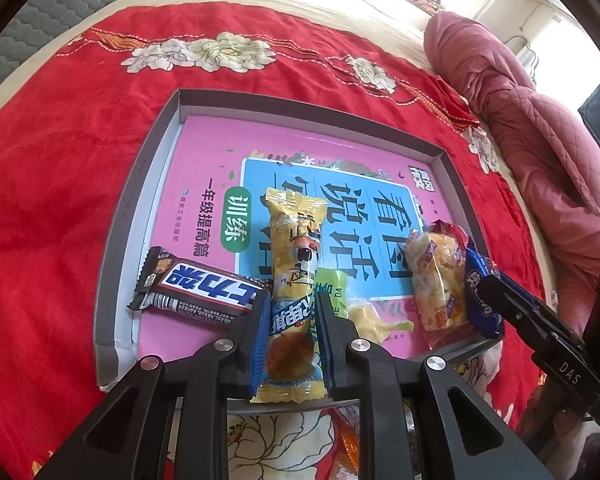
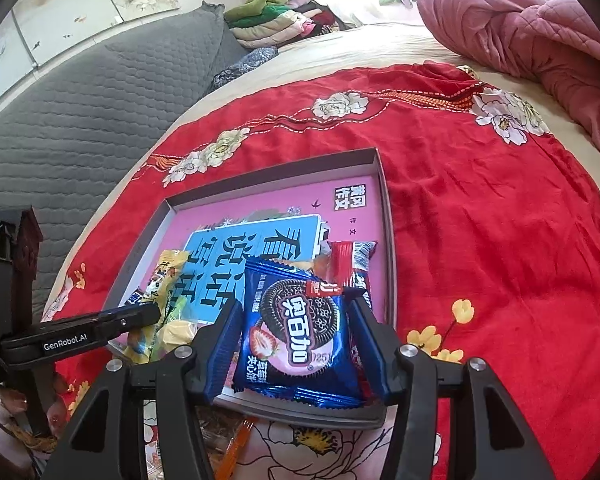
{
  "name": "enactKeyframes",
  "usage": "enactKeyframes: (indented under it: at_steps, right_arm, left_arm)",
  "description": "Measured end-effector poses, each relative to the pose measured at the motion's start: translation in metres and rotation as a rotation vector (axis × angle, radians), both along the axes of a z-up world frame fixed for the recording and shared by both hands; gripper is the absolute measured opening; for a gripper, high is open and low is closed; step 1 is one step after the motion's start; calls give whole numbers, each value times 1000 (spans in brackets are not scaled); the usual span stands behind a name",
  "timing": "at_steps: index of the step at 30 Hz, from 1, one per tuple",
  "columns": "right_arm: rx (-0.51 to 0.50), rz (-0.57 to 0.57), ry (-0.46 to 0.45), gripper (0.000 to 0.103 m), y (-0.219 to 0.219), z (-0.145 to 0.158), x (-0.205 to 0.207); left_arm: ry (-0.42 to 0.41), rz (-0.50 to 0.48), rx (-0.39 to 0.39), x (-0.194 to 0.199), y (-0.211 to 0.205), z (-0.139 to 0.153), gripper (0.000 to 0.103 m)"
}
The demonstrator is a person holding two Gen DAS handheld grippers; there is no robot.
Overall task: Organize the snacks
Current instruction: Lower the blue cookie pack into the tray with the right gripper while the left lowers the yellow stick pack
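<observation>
A grey tray point(image 1: 140, 184) lined with a pink book sits on the red bedspread. My left gripper point(image 1: 293, 308) is shut on a long yellow snack packet point(image 1: 294, 280) over the tray's near edge. My right gripper point(image 2: 294, 316) is shut on a blue Oreo packet point(image 2: 296, 332); in the left wrist view it holds that packet point(image 1: 480, 292) at the tray's right side. In the tray lie a Snickers bar point(image 1: 196, 288), a clear bag of pastries point(image 1: 436, 276), and a small yellow-green wrapper point(image 1: 364, 312). A red wrapper point(image 2: 348, 264) lies behind the Oreo packet.
A pink quilt point(image 1: 532, 128) is bunched at the right of the bed. A grey padded cover point(image 2: 80, 112) lies at the left, with folded clothes point(image 2: 284, 16) behind. Loose orange-wrapped snacks point(image 1: 348, 448) lie on the bedspread below the tray.
</observation>
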State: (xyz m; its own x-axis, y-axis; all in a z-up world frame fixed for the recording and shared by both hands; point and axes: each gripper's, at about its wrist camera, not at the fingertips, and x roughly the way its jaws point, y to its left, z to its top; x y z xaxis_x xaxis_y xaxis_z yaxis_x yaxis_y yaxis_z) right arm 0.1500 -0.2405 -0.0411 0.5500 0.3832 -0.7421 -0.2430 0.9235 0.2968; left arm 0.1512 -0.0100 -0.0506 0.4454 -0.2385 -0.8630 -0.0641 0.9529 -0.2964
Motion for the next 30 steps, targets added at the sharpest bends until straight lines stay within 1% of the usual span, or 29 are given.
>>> enactKeyframes:
  at_steps: [13, 18, 24, 30]
  right_arm:
    - [1, -29, 1, 55, -9, 2, 3]
    - [54, -39, 1, 55, -16, 5, 3]
    - [70, -44, 9, 55, -17, 5, 4]
    - [67, -42, 5, 56, -17, 6, 5]
  left_arm:
    - [-1, 1, -10, -2, 2, 3, 24]
    - [-4, -1, -16, -3, 2, 5, 29]
    - [-4, -3, -19, -3, 2, 7, 31]
    - [-4, -2, -35, -4, 3, 9, 38]
